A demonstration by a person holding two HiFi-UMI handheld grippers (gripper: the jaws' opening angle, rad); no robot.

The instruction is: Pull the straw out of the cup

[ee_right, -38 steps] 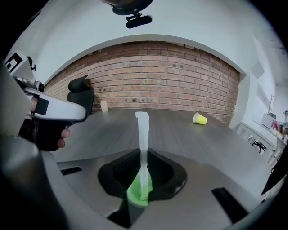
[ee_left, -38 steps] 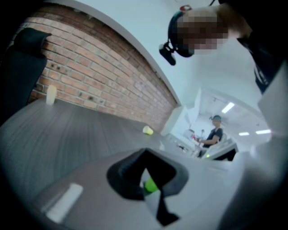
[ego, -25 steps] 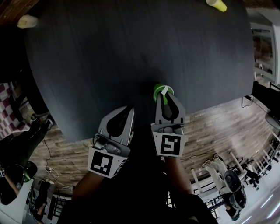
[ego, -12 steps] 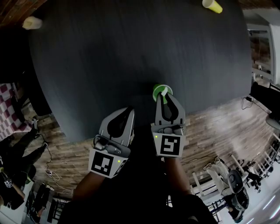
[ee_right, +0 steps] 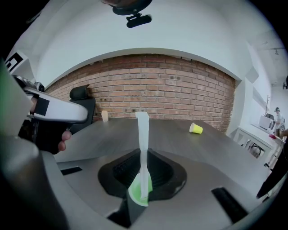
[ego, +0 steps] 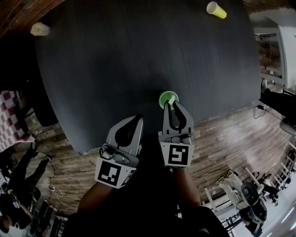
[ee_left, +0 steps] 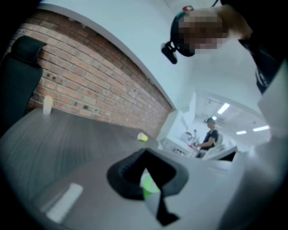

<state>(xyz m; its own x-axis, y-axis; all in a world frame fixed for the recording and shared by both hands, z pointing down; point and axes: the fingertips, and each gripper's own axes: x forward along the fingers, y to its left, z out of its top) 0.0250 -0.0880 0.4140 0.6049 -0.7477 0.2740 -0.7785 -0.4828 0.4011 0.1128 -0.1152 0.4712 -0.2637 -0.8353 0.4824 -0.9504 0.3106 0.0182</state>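
Note:
The green cup [ego: 166,96] stands near the front edge of the dark table [ego: 115,69]. A white straw [ee_right: 143,134] rises upright from its mouth. My right gripper [ego: 174,103] is shut on the straw just above the cup [ee_right: 138,192], and the straw's lower end reaches the cup's rim in the right gripper view. My left gripper [ego: 137,119] hangs to the left of the cup with its tips together and nothing held. In the blurred left gripper view a green patch shows through the left gripper's [ee_left: 145,152] opening.
A yellow cup [ego: 216,9] lies on its side at the table's far right. A pale cup [ego: 40,29] stands at the far left edge. A black chair [ee_right: 81,96] is behind the table by the brick wall. A person [ee_left: 210,139] stands in the background.
The right gripper keeps its grip on the straw and the left stays beside it. The head view has shifted, so the table and cups sit slightly further left.

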